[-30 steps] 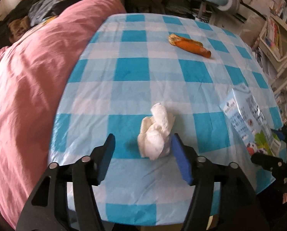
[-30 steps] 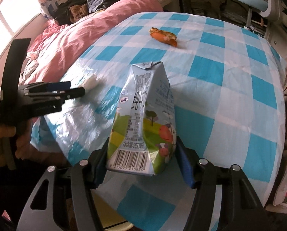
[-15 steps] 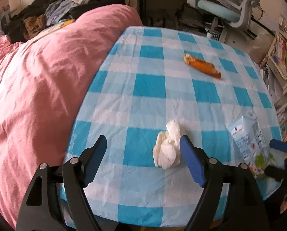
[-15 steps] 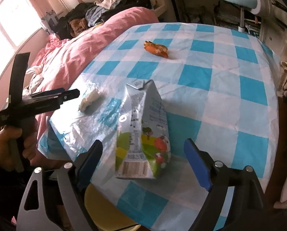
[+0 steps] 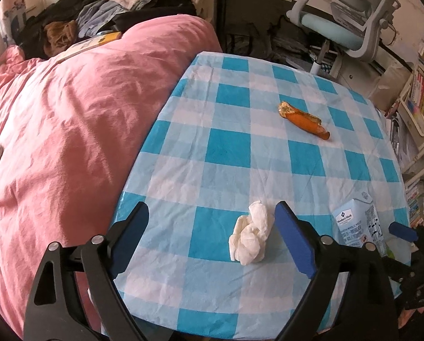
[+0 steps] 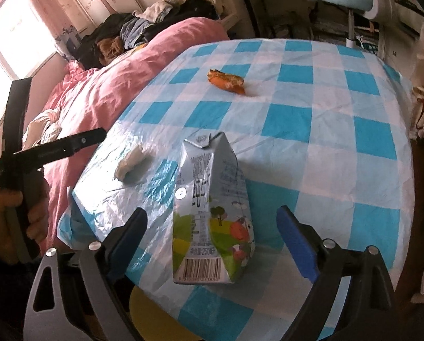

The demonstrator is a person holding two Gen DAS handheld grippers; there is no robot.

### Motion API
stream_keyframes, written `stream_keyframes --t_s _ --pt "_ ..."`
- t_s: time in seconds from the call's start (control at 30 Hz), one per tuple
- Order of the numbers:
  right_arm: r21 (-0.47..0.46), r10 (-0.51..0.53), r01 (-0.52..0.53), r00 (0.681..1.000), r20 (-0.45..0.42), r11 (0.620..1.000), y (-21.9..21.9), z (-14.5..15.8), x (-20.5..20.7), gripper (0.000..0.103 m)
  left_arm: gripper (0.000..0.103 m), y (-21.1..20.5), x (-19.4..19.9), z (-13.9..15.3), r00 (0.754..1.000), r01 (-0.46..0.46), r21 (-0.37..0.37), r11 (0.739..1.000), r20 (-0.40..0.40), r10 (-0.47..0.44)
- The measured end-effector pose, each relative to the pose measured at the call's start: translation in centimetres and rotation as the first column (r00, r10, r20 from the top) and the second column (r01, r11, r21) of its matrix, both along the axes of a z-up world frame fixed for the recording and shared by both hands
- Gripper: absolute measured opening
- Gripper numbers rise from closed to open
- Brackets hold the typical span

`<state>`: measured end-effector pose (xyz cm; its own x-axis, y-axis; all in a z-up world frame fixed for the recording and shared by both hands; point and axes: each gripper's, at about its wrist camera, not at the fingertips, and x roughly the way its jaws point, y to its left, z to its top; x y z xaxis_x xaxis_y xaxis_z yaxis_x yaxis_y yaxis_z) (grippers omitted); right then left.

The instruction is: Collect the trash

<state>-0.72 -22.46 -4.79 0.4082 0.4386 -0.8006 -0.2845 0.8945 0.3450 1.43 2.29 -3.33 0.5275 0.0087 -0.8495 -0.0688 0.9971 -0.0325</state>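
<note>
Left hand-held gripper (image 5: 212,238): jaws opening, tissue (image 5: 250,240) loose between them, nearer the right pad.
Right hand-held gripper (image 6: 212,241): jaws apart, carton (image 6: 212,216) lying between, untouched.
Peel (image 5: 302,120): far ahead on surface (image 5: 226,147).
Risk: off-centre closing may nudge the tissue aside.

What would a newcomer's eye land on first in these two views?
Probably the milk carton, standing between the wide-open fingers of the right hand-held gripper at the checked table's near edge. Next, the crumpled white tissue before the left hand-held gripper, whose jaws are opening, and the orange scrap farther back.
</note>
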Motion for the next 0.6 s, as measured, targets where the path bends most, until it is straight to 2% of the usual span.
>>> stream_keyframes --t_s 0.1,0.37,0.6 --pt "-0.013 0.013 -0.013 1.0 -0.01 1.0 0.9 -0.6 0.3 0.088 0.087 0.2 0.0 0.1 1.0 0.003 -0.002 1.0 -0.007 -0.003" --pt "-0.033 0.022 -0.022 1.0 -0.015 0.999 1.8 -0.9 1.0 0.088 0.088 0.3 0.6 -0.7 0.999 0.016 0.049 0.999 -0.045 -0.014" --pt "-0.057 0.039 -0.04 0.999 -0.026 0.998 2.8 -1.5 1.2 0.088 0.089 0.4 1.9 -2.9 0.994 0.012 0.07 0.997 -0.106 -0.004"
